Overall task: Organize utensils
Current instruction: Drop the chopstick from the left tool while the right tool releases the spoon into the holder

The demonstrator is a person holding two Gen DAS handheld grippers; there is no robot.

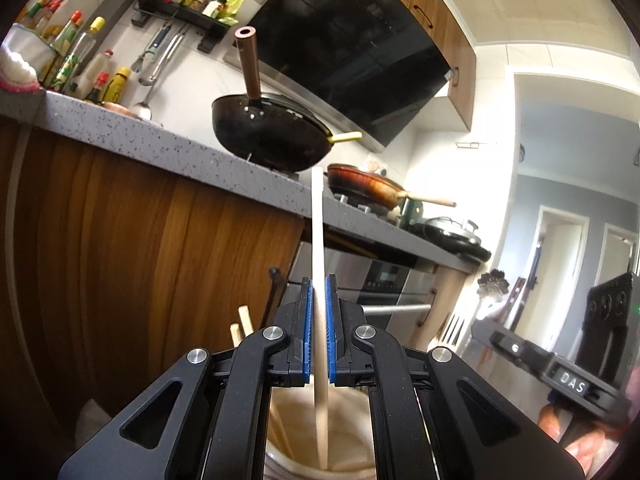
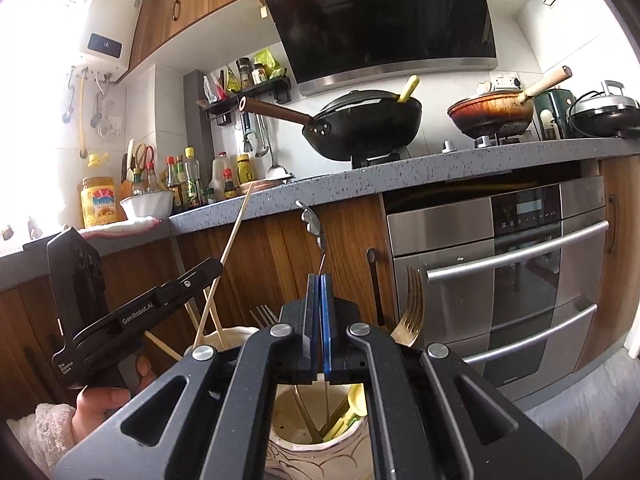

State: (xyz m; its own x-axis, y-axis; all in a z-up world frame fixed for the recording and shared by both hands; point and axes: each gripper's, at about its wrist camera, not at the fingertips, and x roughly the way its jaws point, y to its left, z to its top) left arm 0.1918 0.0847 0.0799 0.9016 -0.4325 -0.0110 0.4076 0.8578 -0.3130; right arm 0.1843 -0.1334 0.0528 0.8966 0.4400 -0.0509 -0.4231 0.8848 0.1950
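My left gripper (image 1: pixel 319 308) is shut on a pale wooden utensil (image 1: pixel 318 232) that stands upright, its lower end inside a cream holder (image 1: pixel 348 460) below the jaws. Wooden chopsticks (image 1: pixel 242 326) poke up at the left. My right gripper (image 2: pixel 319 300) is shut on a thin metal utensil (image 2: pixel 314 226) with an ornate top, standing upright over a second patterned holder (image 2: pixel 316 454) that contains a yellow-green utensil (image 2: pixel 352 408). A gold fork (image 2: pixel 410 312) and a steel fork (image 2: pixel 262 314) stand beside it. The left gripper also shows in the right wrist view (image 2: pixel 212 270), holding its thin stick (image 2: pixel 236 236).
A grey speckled counter (image 2: pixel 400 176) runs above wood cabinets and a steel oven (image 2: pixel 500 264). On it stand a black wok (image 2: pixel 368 124), a brown pan (image 2: pixel 492 114), sauce bottles (image 2: pixel 188 178) and a white bowl (image 2: pixel 148 204). A black range hood (image 2: pixel 380 12) hangs above.
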